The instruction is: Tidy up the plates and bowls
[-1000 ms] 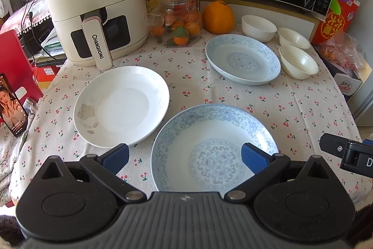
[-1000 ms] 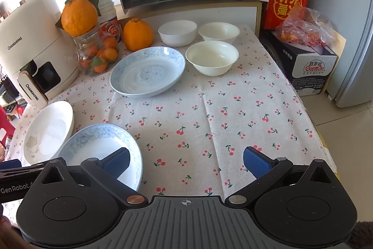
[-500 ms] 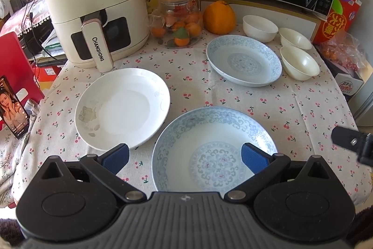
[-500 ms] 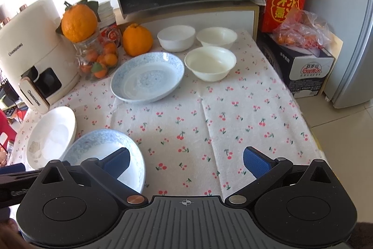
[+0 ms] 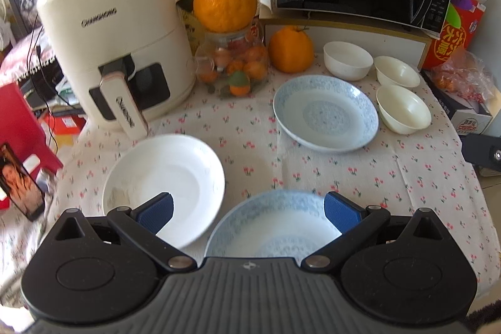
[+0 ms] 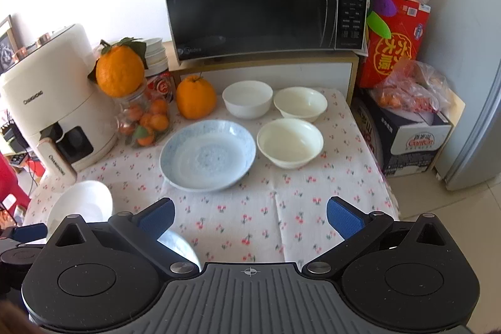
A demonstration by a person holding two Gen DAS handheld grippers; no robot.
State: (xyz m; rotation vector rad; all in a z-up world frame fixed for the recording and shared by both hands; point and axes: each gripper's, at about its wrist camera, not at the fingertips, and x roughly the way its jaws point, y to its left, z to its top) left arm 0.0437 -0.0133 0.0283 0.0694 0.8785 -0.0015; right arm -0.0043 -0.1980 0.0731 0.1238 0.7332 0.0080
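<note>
I have three plates and three bowls to sort, all on the cherry-print tablecloth (image 6: 313,177): the near blue-patterned plate (image 5: 275,227) sits right under my left gripper (image 5: 249,210), the white plate (image 5: 175,174) lies just beside it on the left, nearly touching rim to rim, and the far blue plate (image 6: 208,155) sits mid-table, close to the three white bowls (image 6: 289,143) grouped in front of the microwave stand (image 6: 266,71). My left gripper hangs with its jaws spread wide and nothing in them, and my right gripper (image 6: 250,216) is equally wide and empty over bare cloth. The worry, as I judge it, is the glazed rims: a pinch on a shallow, slick edge could slip and let a plate tip or clatter onto its neighbour. The cloth looks loose and creased, so dragging a plate may bunch it and tug the bowls. The glass jar of small oranges (image 5: 233,68), with a large orange (image 5: 225,2) balanced on top, stands near the far plate; a wide sweep there could topple it. The air fryer (image 5: 116,33) crowds the left side too.
</note>
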